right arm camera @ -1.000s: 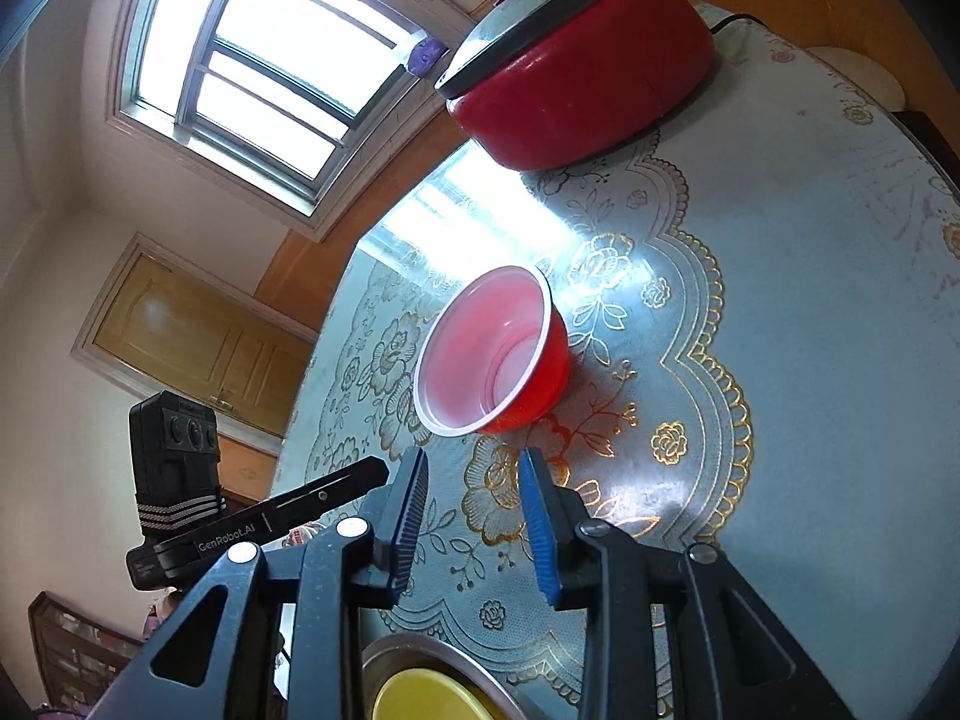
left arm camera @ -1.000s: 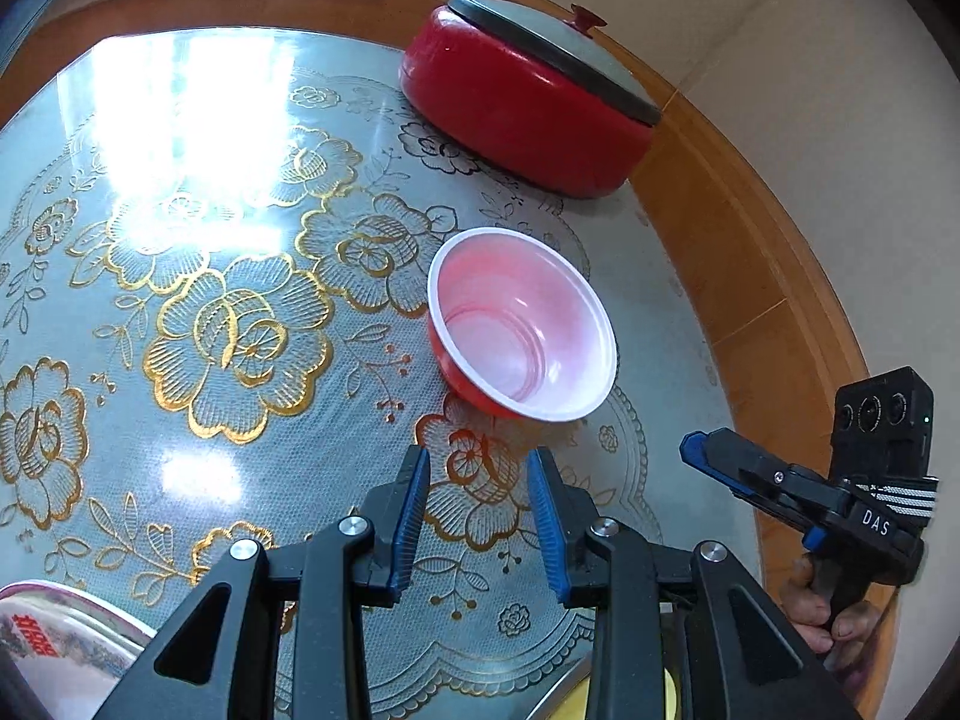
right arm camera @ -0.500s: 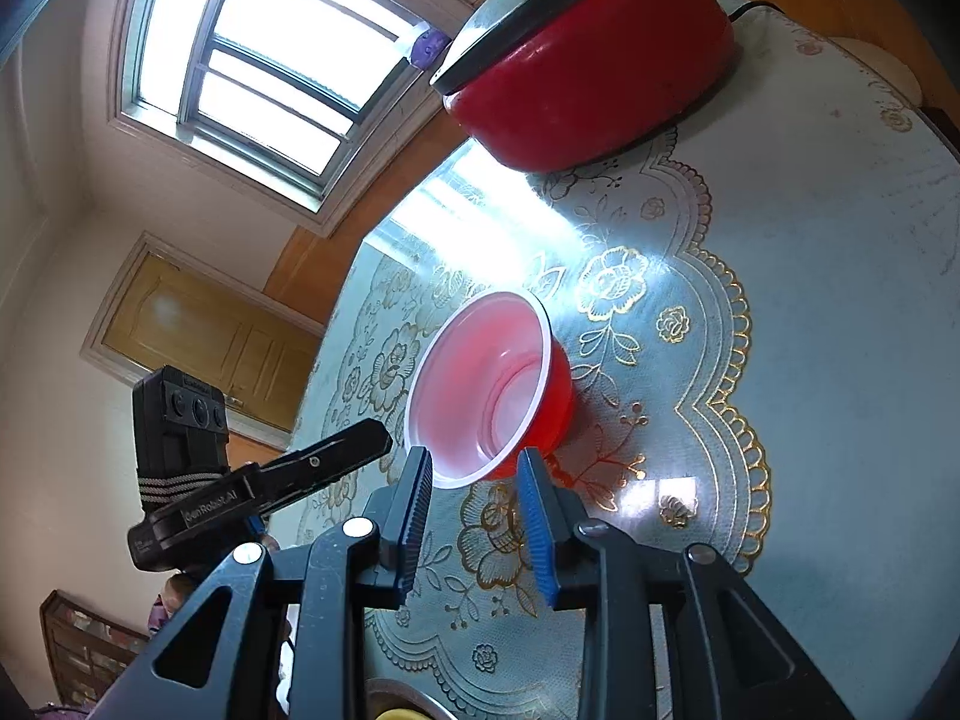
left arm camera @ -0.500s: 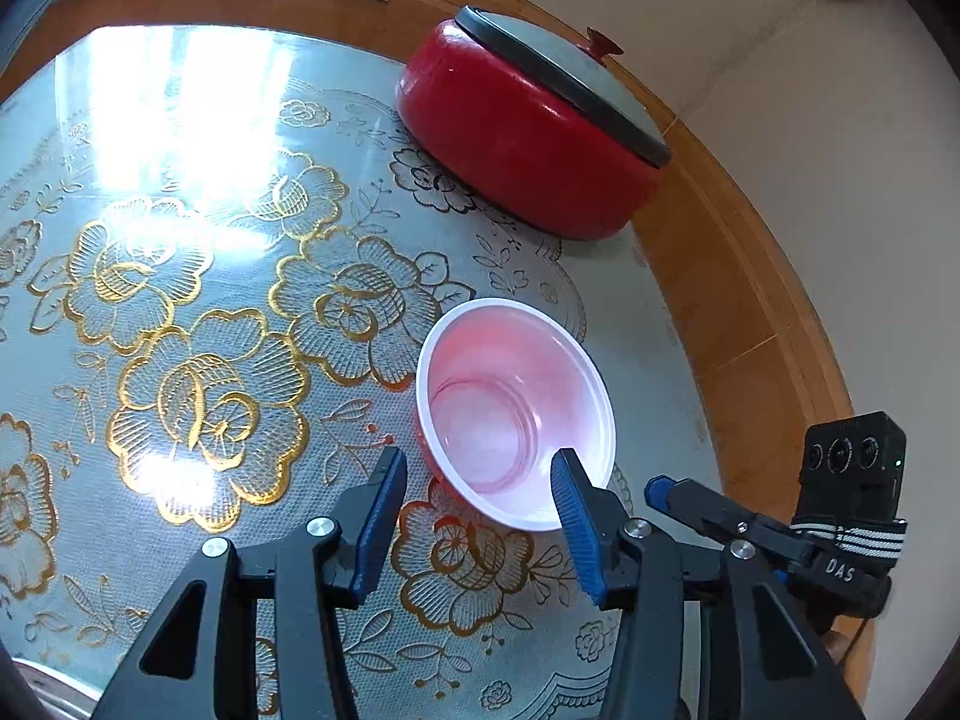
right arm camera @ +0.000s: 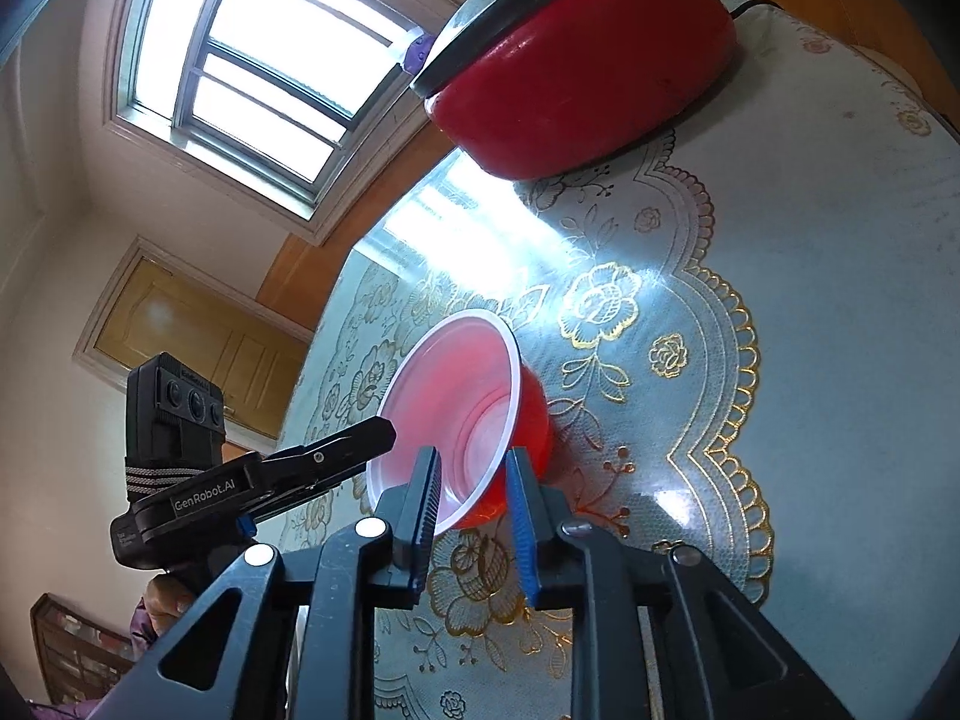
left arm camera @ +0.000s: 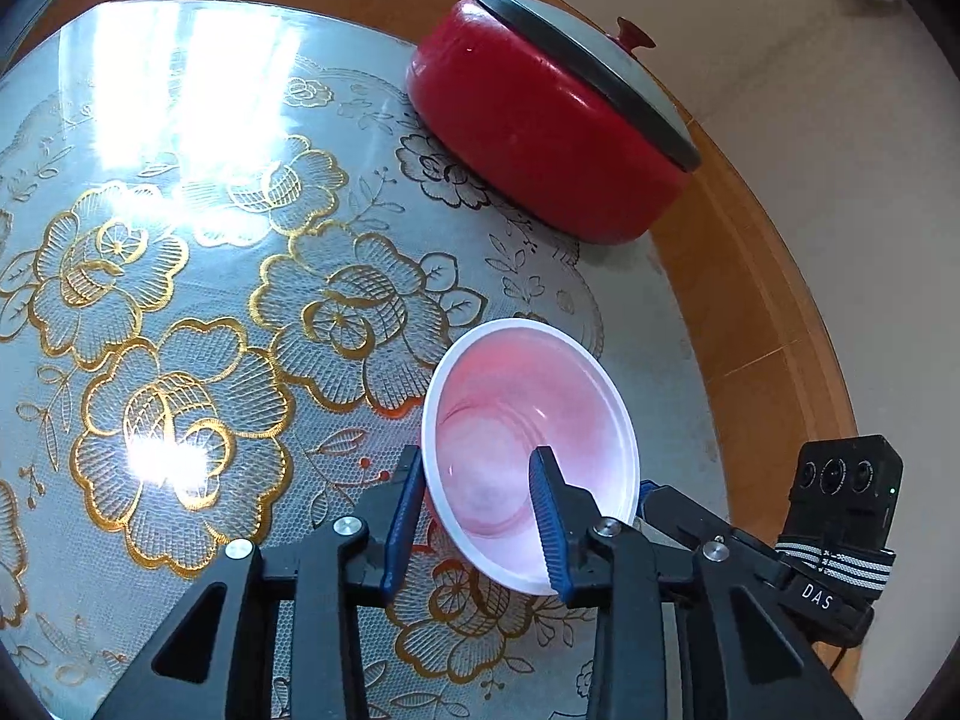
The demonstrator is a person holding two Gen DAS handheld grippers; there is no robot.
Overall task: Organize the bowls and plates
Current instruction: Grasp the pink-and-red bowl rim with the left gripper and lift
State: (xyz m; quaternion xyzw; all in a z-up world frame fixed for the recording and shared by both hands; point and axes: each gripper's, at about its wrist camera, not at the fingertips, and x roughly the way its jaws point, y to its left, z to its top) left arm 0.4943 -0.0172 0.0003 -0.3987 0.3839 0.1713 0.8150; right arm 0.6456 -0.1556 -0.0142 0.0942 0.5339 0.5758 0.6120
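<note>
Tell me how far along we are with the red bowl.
Nothing looks put away yet. The red bowl sits on the table. In hand: the left gripper straddles its near rim, open; the right gripper brackets the wall, not visibly clamped. Left: grip, lift, stack. No stack shows now.

A bright multi-pane window (right arm camera: pixel 258 66) fills the upper left. Below it stands a yellow wooden door (right arm camera: pixel 198 336). Cream walls (left arm camera: pixel 810 60) surround.
</note>
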